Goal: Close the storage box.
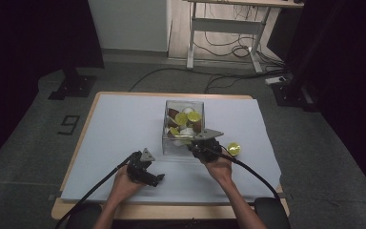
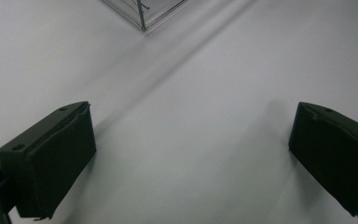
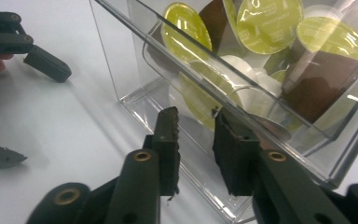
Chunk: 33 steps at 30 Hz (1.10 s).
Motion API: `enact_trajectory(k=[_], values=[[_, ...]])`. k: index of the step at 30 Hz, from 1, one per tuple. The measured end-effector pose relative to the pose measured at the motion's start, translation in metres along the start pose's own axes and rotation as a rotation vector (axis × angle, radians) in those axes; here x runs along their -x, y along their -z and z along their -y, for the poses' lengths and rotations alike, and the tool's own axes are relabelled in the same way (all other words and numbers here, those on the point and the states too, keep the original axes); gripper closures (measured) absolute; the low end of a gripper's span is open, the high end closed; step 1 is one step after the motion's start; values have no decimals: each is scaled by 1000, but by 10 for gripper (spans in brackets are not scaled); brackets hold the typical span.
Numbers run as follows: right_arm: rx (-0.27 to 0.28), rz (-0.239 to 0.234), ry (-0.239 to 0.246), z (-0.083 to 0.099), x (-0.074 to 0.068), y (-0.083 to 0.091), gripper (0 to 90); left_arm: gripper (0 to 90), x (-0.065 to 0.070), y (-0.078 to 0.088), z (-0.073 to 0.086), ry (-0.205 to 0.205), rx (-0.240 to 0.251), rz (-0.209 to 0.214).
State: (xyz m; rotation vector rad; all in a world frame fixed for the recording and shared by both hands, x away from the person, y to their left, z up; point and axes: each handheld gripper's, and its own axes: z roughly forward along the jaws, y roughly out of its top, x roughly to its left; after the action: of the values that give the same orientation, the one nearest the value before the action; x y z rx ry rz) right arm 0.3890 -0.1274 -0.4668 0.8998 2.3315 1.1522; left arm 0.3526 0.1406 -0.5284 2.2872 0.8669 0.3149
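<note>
Clear plastic box (image 1: 183,126) sits mid-desk (image 1: 124,119), holding mixed yellow-lidded, brown and white capsules, too jumbled to count. One yellow capsule (image 1: 233,149) lies outside, just right of box. Your right gripper (image 3: 196,135) at box's near wall, jaws slightly parted, pinching nothing. Your left gripper (image 2: 191,154) spread wide over bare desk left of box.

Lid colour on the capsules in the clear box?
Yellow-green foil lids on the capsules in the clear box; right gripper view shows it best.

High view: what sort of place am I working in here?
Probably a lab or recording studio, not a home. A table under a white sheet stands on grey carpet, dark curtains hang at the sides, and a height-adjustable desk frame with loose cables sits behind.
</note>
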Motion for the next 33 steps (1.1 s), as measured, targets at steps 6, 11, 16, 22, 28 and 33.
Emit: enact_trajectory(k=[6, 11, 16, 22, 28, 33], values=[[-16, -10, 16, 0, -2, 2, 572, 0, 0, 0, 0, 1, 0, 0], [-38, -5, 34, 0, -4, 3, 490, 0, 0, 0, 0, 1, 0, 1], [-54, -9, 65, 0, -7, 8, 436, 0, 0, 0, 0, 1, 0, 0], [-85, -27, 66, 1, -8, 10, 393, 0, 0, 0, 0, 2, 1, 0], [-130, -35, 71, 2, -10, 10, 349, 0, 0, 0, 0, 3, 1, 1], [-161, -33, 75, 4, -11, 12, 329, 0, 0, 0, 0, 2, 1, 1]])
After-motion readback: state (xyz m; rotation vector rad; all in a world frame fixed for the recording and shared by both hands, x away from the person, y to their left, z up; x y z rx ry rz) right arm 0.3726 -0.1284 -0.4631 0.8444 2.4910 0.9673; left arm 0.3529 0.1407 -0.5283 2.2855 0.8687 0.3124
